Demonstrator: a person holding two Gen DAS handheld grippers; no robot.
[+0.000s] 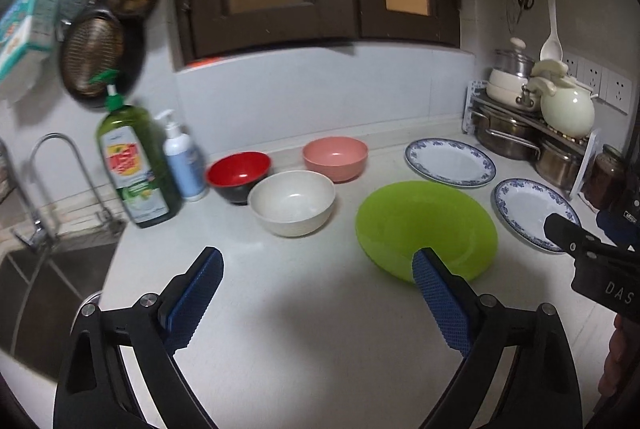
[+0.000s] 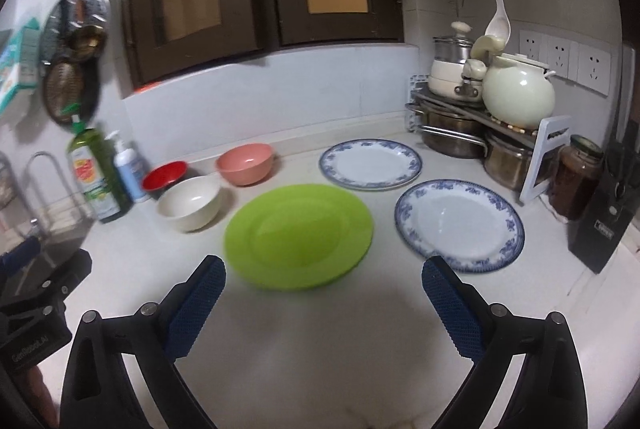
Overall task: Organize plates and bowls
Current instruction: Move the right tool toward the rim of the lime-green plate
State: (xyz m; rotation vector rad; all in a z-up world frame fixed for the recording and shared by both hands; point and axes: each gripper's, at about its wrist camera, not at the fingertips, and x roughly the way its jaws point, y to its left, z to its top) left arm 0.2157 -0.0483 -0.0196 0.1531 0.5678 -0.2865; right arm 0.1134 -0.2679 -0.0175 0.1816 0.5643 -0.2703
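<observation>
White counter (image 2: 320,349) carries all the dishes, spread out and unstacked. The green plate (image 2: 298,235) lies nearest, just ahead of both tools; two blue-rimmed plates (image 2: 460,225) (image 2: 370,163) lie to its right, and the white bowl (image 2: 190,203), red bowl (image 2: 164,175) and pink bowl (image 2: 245,163) to its left. The left gripper (image 1: 318,291) and right gripper (image 2: 324,295) are held wide, with nothing between the jaws. A flat plate offers only a thin rim: a shallow bite is likely to slip. The soap bottle (image 2: 94,175) near the bowls could be toppled.
</observation>
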